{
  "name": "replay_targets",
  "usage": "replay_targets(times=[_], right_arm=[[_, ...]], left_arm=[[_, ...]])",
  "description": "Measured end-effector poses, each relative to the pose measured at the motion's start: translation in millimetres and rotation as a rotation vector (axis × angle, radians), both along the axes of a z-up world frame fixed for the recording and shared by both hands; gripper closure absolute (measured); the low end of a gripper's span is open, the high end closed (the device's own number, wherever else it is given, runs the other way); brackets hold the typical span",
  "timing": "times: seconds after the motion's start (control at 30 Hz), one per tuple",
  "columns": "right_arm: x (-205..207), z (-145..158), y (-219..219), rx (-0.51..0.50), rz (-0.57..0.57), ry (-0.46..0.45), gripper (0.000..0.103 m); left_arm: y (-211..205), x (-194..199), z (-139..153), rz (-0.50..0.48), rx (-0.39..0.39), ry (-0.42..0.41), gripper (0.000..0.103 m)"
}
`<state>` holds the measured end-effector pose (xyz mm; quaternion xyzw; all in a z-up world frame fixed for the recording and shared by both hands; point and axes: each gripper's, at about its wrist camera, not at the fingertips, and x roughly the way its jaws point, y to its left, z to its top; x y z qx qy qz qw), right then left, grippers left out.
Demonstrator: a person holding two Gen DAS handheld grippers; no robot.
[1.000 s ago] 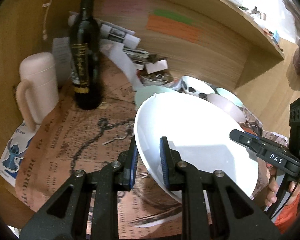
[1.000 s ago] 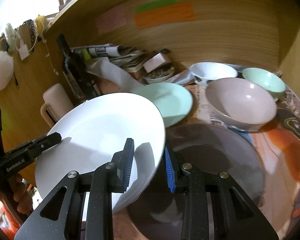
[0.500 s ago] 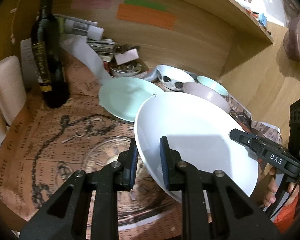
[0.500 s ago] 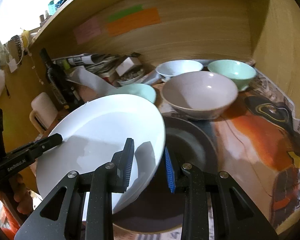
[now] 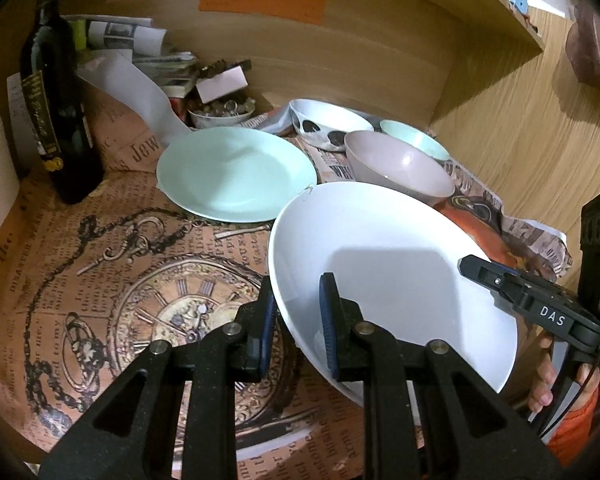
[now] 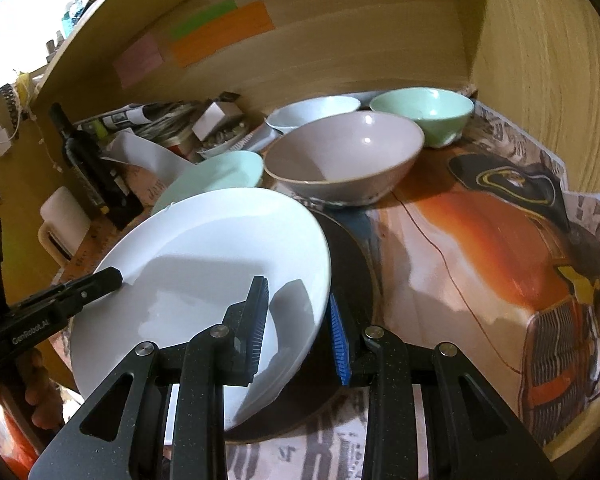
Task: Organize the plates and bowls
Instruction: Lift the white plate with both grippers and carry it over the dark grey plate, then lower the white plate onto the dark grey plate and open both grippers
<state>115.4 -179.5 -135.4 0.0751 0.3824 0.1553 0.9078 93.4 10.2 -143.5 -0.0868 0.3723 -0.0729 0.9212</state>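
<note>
A: Where is the white plate [image 5: 396, 276] relative to the jaws?

B: Its rim sits between both pairs. The left gripper [image 5: 296, 320] has its jaws closed to a narrow gap on the near left edge, and the right gripper [image 6: 298, 324] clamps the opposite edge, one blue pad above the rim and one below.

A: Is it resting on anything?

B: It is tilted above a dark round plate [image 6: 352, 264] on the paper-covered tabletop [image 5: 100, 280]; I cannot tell whether the two touch.

A: And the other dishes?

B: A mint plate [image 5: 236, 172] lies flat beyond it. Behind that stand a pinkish bowl [image 6: 344, 156], a white bowl [image 6: 312, 110] and a mint bowl [image 6: 424, 110], close together
</note>
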Motion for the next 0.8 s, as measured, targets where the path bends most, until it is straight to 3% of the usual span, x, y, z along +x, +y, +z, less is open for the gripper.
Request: replay_targets(times=[0.8], right_arm=[[6,-6,-4,-0.059,-0.02,0.009,0.076]], left_arm=[[-9,19,-23,-0.024,-0.014,0.073,0.079]])
